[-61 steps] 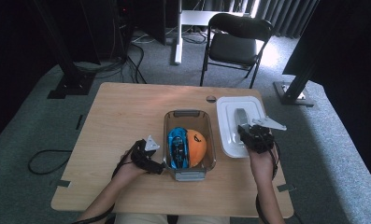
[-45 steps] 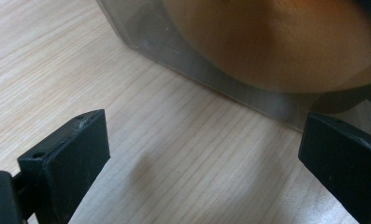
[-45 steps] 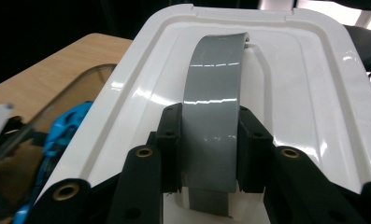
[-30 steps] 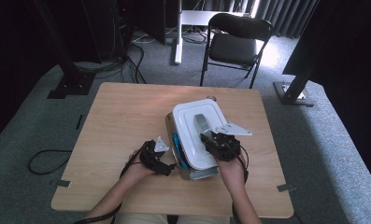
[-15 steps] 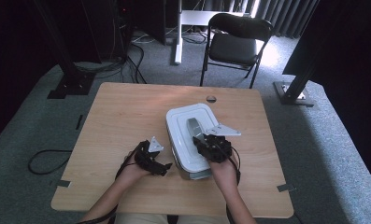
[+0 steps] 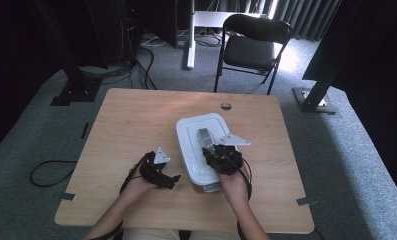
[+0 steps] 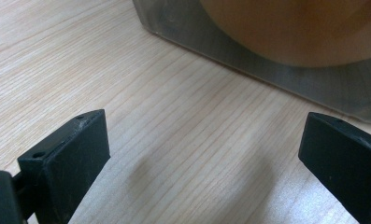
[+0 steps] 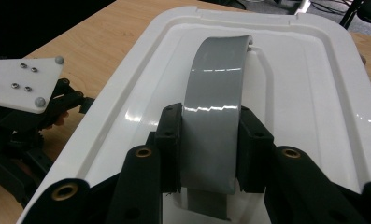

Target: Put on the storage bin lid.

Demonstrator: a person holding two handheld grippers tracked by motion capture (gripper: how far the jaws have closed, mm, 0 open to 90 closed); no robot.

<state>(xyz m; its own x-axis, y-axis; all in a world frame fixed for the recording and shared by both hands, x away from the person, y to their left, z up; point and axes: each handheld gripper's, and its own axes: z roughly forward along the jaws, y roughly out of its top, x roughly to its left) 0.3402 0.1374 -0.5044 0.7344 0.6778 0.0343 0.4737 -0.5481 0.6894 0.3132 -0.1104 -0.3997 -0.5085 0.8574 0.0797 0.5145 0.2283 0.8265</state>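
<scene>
A white lid (image 6: pixel 193 150) with a grey arched handle (image 6: pixel 204 136) lies over the clear container (image 6: pixel 209 188), whose near end shows under the lid's edge. My right gripper (image 6: pixel 217 152) is shut on that handle; in the right gripper view the lid (image 8: pixel 309 93) spreads out ahead, and the gripper (image 8: pixel 209 140) clamps the handle (image 8: pixel 216 88) from both sides. My left gripper (image 6: pixel 173 179) rests open on the table just left of the container. In the left gripper view the gripper (image 7: pixel 211 144) has bare wood between its jaws, facing the container wall (image 7: pixel 248 70), with something orange (image 7: pixel 304 32) behind it.
The wooden table (image 6: pixel 131 125) has a small round grommet (image 6: pixel 226 106) near its far edge. A black folding chair (image 6: pixel 253 47) stands behind the table, with dark stand bases (image 6: pixel 316 102) and cables (image 6: pixel 48 172) on the carpet around it.
My right gripper carried the white lid leftward from the table's right side and brought it over the container, hiding the blue and orange things inside. The left gripper stayed put.
</scene>
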